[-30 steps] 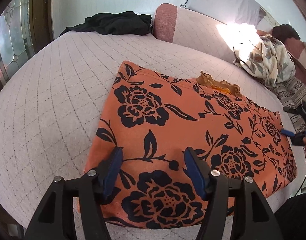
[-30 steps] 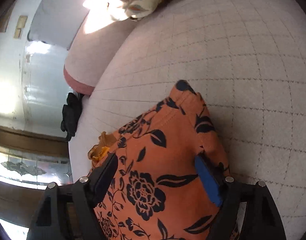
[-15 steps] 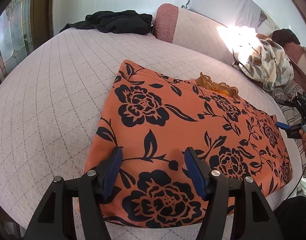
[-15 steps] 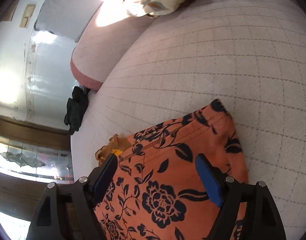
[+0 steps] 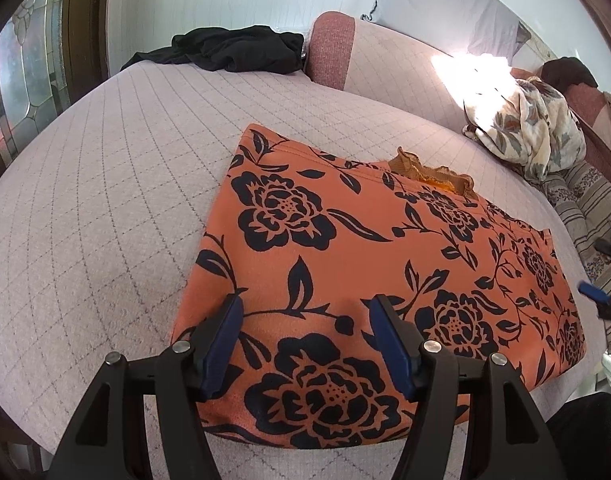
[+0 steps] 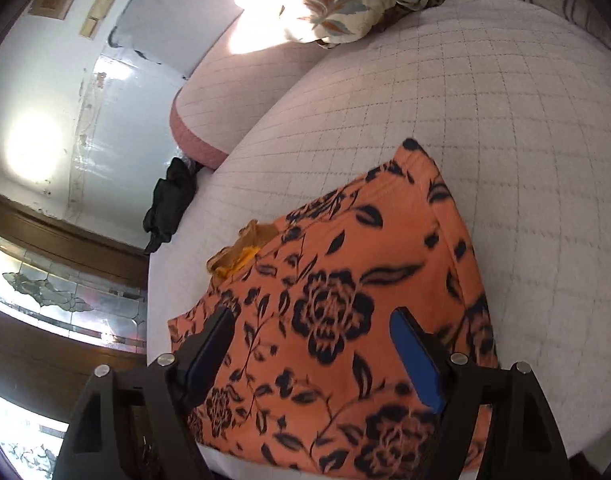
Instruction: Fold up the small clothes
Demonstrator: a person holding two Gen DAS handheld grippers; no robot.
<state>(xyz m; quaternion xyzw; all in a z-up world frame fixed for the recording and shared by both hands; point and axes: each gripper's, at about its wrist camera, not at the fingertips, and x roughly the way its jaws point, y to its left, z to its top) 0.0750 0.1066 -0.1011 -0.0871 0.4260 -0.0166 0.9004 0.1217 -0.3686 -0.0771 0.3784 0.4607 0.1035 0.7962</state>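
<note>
My left tongs (image 5: pixel 305 320) stand wide apart over the near edge of the orange floral garment (image 5: pixel 369 264), blue pads (image 5: pixel 225 332) facing each other with only cloth showing between them; they grip nothing, and I cannot tell whether the tips touch the fabric. My right tongs (image 6: pixel 311 330) are likewise spread wide over the other end of the same garment (image 6: pixel 345 300), holding nothing. In the left view only a blue fingertip of the right tongs (image 5: pixel 591 291) shows, just off the garment's far right edge.

The garment is orange with large black roses, leaves and trailing stems. It lies flat and smooth as a rough rectangle on the bed (image 5: pixel 105 184), whose cover is pale and quilted in a diamond grid. Along its far edge a small ruffle of mustard-yellow fabric (image 5: pixel 433 170) pokes out from beneath. In the right view the print looks motion-blurred.

Both tongs point forward across the cloth, angled down toward it from the bed's near edge, the left at one end and the right at the other.

Farther off, a black garment (image 5: pixel 233 48) lies crumpled at the far side of the bed, beside a pink-edged bolster (image 5: pixel 329 52). A cream leaf-print bundle (image 5: pixel 533 132) is heaped to the right, in bright sun.
</note>
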